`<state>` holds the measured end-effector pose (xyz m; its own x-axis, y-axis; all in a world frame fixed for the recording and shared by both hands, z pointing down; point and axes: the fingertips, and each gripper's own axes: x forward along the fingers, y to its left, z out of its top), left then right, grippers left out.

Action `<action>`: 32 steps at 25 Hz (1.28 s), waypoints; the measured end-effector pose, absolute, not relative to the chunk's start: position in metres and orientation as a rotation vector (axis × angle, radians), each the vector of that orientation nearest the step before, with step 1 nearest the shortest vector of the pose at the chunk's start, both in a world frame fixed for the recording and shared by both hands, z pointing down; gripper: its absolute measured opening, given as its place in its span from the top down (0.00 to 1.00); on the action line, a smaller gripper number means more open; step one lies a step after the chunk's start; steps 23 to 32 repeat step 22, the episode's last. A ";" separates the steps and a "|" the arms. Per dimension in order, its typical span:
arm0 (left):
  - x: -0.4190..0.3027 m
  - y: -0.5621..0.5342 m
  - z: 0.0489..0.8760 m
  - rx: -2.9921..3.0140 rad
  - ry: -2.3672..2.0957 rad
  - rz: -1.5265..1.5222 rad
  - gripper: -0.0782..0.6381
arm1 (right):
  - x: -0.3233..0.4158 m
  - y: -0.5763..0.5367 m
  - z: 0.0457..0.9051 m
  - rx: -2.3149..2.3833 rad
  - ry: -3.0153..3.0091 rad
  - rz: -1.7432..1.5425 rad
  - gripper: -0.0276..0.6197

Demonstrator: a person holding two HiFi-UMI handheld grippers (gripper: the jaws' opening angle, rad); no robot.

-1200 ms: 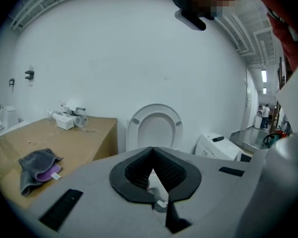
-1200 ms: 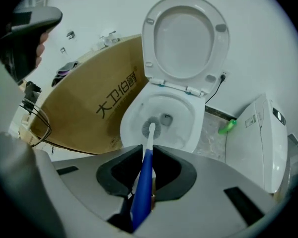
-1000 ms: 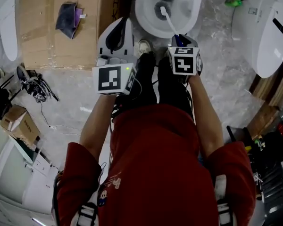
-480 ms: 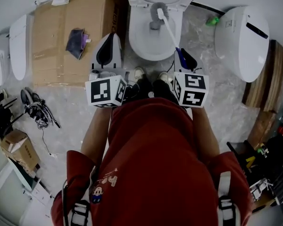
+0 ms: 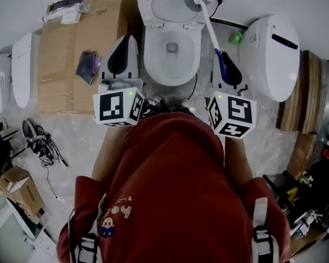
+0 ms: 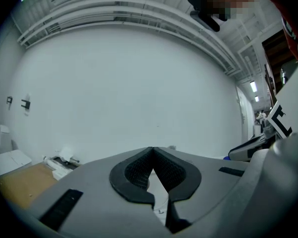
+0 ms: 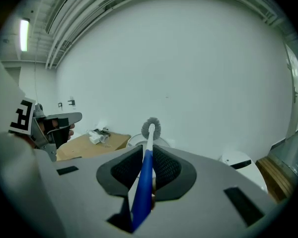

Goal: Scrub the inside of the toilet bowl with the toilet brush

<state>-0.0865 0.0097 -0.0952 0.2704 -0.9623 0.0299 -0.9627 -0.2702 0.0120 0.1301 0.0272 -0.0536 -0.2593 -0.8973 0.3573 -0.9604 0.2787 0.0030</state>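
Wall [image 7: 188,58] — right hand-held gripper [image 7: 148,149] clamps toilet brush [image 7: 145,182].

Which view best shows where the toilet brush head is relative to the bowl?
Head view: the whole toilet brush shows, bristles at the back rim of the toilet bowl, handle in the right gripper. The right gripper view shows its jaws shut on the blue handle, bristles beyond. The left gripper view shows nothing clear of it.

The toilet brush [image 5: 210,29] has a blue handle, white shaft, grey bristles; the toilet bowl [image 5: 152,70] is white.
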 end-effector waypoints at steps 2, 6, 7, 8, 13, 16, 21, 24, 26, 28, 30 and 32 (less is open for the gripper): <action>-0.083 0.010 -0.100 2.499 -1.876 0.028 0.88 | 0.132 0.025 -0.060 1.717 -2.266 0.291 0.86; -0.082 0.009 -0.104 2.496 -1.883 0.015 0.88 | 0.137 0.019 -0.065 1.724 -2.271 0.278 0.86; -0.082 0.009 -0.104 2.493 -1.884 0.015 0.88 | 0.137 0.018 -0.064 1.717 -2.270 0.280 0.86; -0.083 0.009 -0.104 2.492 -1.884 0.015 0.88 | 0.136 0.017 -0.063 1.705 -2.269 0.285 0.86; -0.087 0.006 -0.102 2.483 -1.883 0.015 0.88 | 0.131 0.014 -0.059 1.680 -2.267 0.292 0.86; -0.087 0.004 -0.099 2.476 -1.878 0.015 0.88 | 0.130 0.013 -0.059 1.681 -2.262 0.287 0.86; -0.085 0.005 -0.098 2.479 -1.870 0.015 0.88 | 0.129 0.011 -0.062 1.681 -2.265 0.275 0.86; -0.085 0.005 -0.098 2.480 -1.869 0.016 0.88 | 0.129 0.011 -0.062 1.682 -2.265 0.273 0.86; -0.085 0.005 -0.098 2.480 -1.869 0.016 0.88 | 0.129 0.011 -0.062 1.682 -2.265 0.273 0.86; -0.085 0.005 -0.098 2.480 -1.869 0.016 0.88 | 0.129 0.011 -0.062 1.682 -2.265 0.273 0.86; -0.085 0.005 -0.098 2.480 -1.869 0.016 0.88 | 0.129 0.011 -0.062 1.682 -2.265 0.273 0.86; -0.085 0.005 -0.098 2.480 -1.869 0.016 0.88 | 0.129 0.011 -0.062 1.682 -2.265 0.273 0.86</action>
